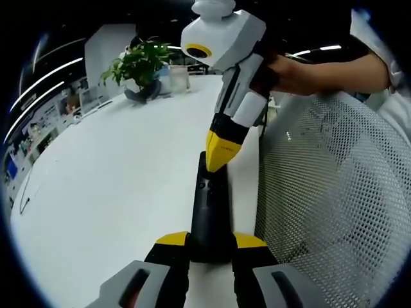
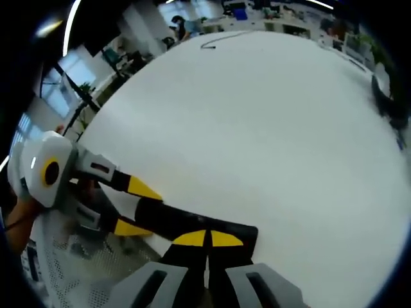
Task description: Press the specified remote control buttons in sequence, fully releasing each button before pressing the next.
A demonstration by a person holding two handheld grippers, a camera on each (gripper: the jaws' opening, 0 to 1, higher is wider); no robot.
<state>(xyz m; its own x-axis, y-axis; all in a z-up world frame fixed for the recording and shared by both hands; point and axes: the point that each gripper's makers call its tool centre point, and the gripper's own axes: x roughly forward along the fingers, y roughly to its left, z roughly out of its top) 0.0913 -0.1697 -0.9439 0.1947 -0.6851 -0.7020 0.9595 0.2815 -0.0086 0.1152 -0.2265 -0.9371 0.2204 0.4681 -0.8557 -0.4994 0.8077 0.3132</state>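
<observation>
A slim black remote (image 1: pixel 209 208) lies lengthwise over the white table's right edge, its near end clamped between the yellow-tipped jaws of my left gripper (image 1: pixel 210 240). My right gripper (image 1: pixel 221 153) comes down from above, held by a hand, with its jaws shut together into one yellow point resting on the remote's far half by the small buttons. In the right gripper view, the shut right gripper (image 2: pixel 207 239) sits on top of the remote (image 2: pixel 183 219). The left gripper (image 2: pixel 139 208) reaches in from the left, holding the remote's other end.
The round white table (image 1: pixel 122 173) stretches away to the left. A potted plant (image 1: pixel 138 63) stands at its far side. A white mesh chair back (image 1: pixel 334 199) stands close against the table's right edge. A thin dark cable (image 2: pixel 215 43) lies far across the table.
</observation>
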